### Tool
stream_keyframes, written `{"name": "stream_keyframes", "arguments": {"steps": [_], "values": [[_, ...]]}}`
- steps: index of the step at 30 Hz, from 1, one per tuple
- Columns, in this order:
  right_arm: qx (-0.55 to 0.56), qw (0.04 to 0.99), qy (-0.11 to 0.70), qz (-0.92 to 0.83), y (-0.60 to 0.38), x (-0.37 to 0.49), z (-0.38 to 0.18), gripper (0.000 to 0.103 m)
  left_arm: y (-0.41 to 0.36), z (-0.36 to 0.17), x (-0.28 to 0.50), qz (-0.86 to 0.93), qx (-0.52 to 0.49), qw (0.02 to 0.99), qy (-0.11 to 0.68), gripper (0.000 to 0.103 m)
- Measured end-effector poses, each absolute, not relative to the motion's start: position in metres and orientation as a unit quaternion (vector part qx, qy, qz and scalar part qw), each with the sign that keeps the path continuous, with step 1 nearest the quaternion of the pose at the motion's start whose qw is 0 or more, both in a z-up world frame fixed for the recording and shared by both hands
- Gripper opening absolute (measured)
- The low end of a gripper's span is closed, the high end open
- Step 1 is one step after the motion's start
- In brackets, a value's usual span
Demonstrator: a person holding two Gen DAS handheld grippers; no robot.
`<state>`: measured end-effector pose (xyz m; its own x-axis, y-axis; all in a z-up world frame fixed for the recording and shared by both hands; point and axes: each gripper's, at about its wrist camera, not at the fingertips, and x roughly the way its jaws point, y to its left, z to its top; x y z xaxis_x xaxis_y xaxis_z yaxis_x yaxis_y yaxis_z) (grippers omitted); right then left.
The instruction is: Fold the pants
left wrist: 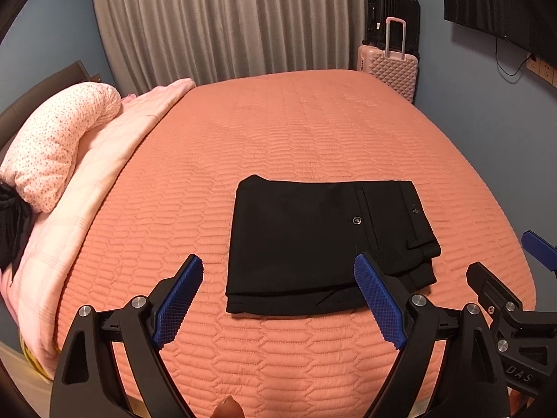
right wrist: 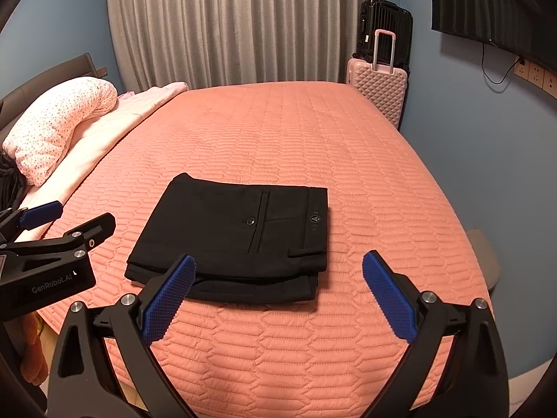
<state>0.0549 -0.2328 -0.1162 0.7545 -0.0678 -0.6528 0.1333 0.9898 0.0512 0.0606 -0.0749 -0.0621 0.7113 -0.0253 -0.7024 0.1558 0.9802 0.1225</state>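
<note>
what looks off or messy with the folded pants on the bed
Only slightly: the pants lie flat on the bed, but lower layers stick out past the top one along the near edge, so the fold is uneven.

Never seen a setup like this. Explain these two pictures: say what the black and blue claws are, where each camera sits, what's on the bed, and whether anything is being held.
There is no robot here. A person holds a hand-held two-finger gripper in each hand, and a wide-angle camera on each gripper looks forward along its fingers.

One picture comes from the left gripper; the other comes from the right gripper. The blue parts are the ribbed finger pads. Each gripper also shows at the edge of the other's picture.

On the orange quilted bedspread lies a pair of black pants, already folded into a compact stack, back pocket and waistband on top. Beyond it are a dotted pillow, grey curtains and a pink suitcase.

Nothing is held: both grippers stand open, short of the pants.
</note>
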Motion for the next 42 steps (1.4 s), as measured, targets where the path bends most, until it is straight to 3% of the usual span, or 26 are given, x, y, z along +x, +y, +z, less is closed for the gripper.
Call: {"name": "stream_keyframes", "arguments": {"steps": [9, 19, 42], "values": [[0.047, 0.937, 0.343, -0.054, -0.234, 0.053, -0.115, 0.095, -0.064, -0.062, 0.061, -0.047, 0.054, 0.916, 0.396, 0.087], [0.045, 0.938, 0.339, -0.053, -0.235, 0.053, -0.114, 0.095, -0.071, -0.053, 0.049, -0.031, 0.087, 0.931, 0.353, 0.087], [0.047, 0.938, 0.338, -0.059, -0.236, 0.052, -0.114, 0.095, -0.075, -0.070, 0.052, -0.056, 0.084, 0.909, 0.405, 0.087]]}}
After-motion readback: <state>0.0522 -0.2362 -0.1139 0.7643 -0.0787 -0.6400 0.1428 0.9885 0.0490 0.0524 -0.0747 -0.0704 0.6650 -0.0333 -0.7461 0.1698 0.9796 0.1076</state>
